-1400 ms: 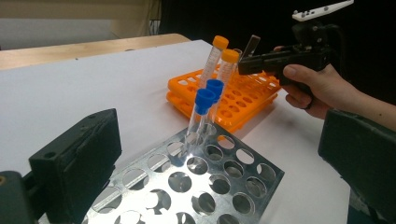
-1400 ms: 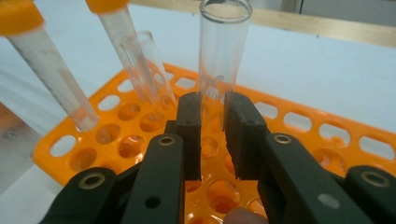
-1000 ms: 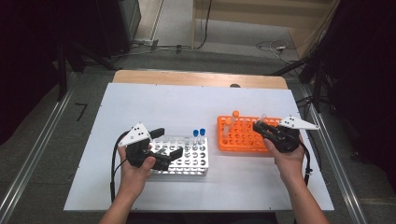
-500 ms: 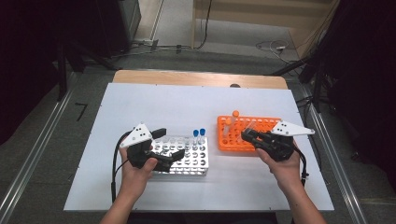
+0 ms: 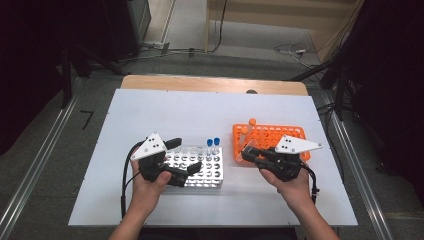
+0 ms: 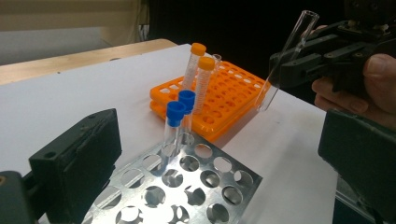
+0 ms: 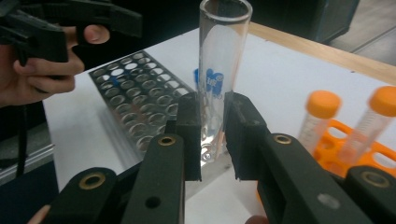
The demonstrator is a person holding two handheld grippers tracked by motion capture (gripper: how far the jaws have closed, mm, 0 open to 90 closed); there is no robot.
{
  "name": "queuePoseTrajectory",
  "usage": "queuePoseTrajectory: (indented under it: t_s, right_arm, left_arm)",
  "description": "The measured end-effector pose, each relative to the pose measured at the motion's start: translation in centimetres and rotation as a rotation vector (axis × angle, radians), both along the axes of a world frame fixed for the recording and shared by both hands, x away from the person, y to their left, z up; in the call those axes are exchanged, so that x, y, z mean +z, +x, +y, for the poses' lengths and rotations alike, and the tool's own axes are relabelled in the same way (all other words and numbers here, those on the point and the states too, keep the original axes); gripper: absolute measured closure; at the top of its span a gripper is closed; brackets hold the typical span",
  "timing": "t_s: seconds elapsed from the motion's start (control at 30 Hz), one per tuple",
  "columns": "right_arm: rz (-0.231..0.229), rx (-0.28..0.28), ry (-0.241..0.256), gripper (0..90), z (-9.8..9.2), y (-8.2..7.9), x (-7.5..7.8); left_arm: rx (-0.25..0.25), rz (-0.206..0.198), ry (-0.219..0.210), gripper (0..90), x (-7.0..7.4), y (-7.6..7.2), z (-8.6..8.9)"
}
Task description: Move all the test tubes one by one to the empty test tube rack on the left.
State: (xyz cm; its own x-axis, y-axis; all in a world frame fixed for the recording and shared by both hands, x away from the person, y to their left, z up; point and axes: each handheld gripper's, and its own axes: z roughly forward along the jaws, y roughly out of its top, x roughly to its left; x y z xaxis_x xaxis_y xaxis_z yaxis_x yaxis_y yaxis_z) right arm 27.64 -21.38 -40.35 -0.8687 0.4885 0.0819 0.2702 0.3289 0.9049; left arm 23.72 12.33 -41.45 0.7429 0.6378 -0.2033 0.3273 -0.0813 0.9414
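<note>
My right gripper (image 7: 212, 109) is shut on a clear, uncapped glass tube (image 7: 222, 51), which it holds upright. In the high view that right gripper (image 5: 248, 153) hangs over the gap between the orange rack (image 5: 270, 136) and the silver perforated rack (image 5: 200, 167). My left gripper (image 5: 186, 156) is open, its jaws standing on either side of the silver rack's left end. Two blue-capped tubes (image 6: 177, 121) stand in the silver rack (image 6: 187, 186). In the orange rack (image 6: 224, 93) stand two orange-capped tubes (image 6: 198, 70). The held tube (image 6: 285, 60) tilts above the table.
The racks sit on a white table top (image 5: 165, 115) with a wooden strip (image 5: 210, 82) at its far edge. Metal rails (image 5: 35, 170) run along both sides. A person's hands (image 5: 147, 187) hold both grippers from the near edge.
My right gripper has moved left from over the orange rack toward the silver rack, with the clear tube in it. The left gripper has stayed at the silver rack.
</note>
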Motion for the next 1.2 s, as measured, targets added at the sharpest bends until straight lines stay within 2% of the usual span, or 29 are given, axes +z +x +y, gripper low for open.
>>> queuePoseTrajectory:
  t_s: [0.33,0.47,0.6,0.73,0.93,1.2]
  right_arm:
    - [0.01,0.087,-0.023,74.0,2.5,-1.4,-0.3]
    - [0.015,0.113,-0.023,74.1,3.3,-1.8,-0.6]
    - [0.021,0.137,-0.037,74.1,4.2,-2.3,-0.8]
    - [0.026,0.166,-0.049,74.0,5.0,-2.7,-1.1]
    - [0.033,0.193,-0.063,74.0,6.1,-3.2,-1.3]
    - [0.036,0.198,-0.069,74.1,6.3,-3.3,-1.4]
  left_arm:
    - [-0.068,-0.007,0.002,6.9,0.4,-0.4,-1.4]
    - [-0.097,-0.001,-0.011,14.1,0.6,-0.6,-2.0]
    - [-0.134,-0.004,0.012,23.0,0.8,-0.8,-2.9]
    - [-0.148,-0.013,0.02,33.0,1.0,-1.1,-3.7]
    - [-0.214,-0.016,0.027,50.5,1.0,-1.3,-4.5]
    - [-0.224,-0.024,0.039,69.0,0.9,-1.3,-4.8]
